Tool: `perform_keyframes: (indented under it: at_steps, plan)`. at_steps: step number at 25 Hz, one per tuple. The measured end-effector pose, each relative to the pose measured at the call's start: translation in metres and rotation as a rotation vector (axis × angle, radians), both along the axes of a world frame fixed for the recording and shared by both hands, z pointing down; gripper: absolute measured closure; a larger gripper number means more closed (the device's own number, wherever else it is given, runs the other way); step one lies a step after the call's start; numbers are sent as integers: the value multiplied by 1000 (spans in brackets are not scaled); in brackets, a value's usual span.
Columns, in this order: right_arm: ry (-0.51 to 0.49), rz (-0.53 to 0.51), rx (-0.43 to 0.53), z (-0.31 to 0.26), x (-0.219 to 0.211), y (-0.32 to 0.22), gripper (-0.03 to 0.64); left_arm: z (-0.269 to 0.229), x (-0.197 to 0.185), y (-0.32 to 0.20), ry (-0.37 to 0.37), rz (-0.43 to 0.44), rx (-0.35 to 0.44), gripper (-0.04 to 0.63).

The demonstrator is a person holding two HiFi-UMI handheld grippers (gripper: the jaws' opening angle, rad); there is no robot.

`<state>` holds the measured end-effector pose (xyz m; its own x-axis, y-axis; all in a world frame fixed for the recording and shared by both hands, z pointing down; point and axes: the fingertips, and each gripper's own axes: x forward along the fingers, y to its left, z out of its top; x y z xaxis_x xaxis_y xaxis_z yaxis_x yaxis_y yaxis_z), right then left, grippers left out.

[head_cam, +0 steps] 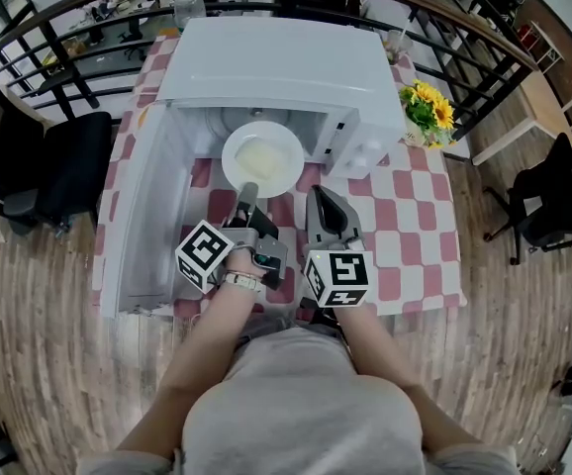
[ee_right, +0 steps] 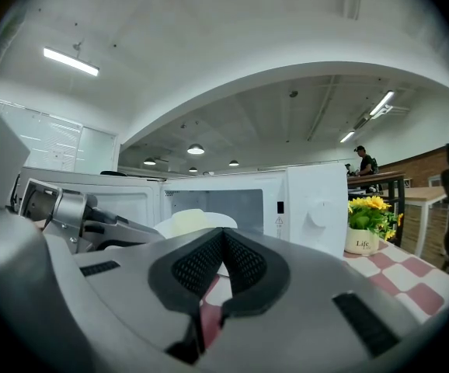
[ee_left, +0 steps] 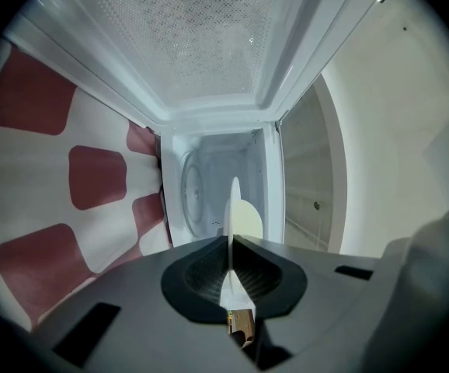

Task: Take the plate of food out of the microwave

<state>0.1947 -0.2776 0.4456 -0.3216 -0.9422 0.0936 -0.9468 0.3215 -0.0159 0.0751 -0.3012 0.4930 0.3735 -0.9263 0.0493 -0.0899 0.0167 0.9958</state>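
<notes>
The round white plate (head_cam: 292, 172) with pale yellowish food (head_cam: 261, 154) sits at the mouth of the white microwave oven (head_cam: 276, 62). Its near half hangs over the red-and-white checked surface (head_cam: 415, 216). The oven's door (head_cam: 143, 216) stands swung wide at the left.

The left gripper (head_cam: 247, 192) has its 2 jaws clamped on the plate's near rim. In the left gripper view that rim runs edge-on between the pads (ee_left: 248, 274).

The right gripper (head_cam: 320, 194) hovers just right of the plate with its jaws together and nothing between them.

A small pot of yellow flowers (head_cam: 427, 112) stands to the right of the oven.
</notes>
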Motion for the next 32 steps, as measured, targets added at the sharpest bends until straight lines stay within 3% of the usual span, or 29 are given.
perform_keyframes:
  at_steps: [32]
  plan:
    - [-10, -25, 1, -4, -5, 8, 595, -10, 14, 9, -30, 39, 26, 580]
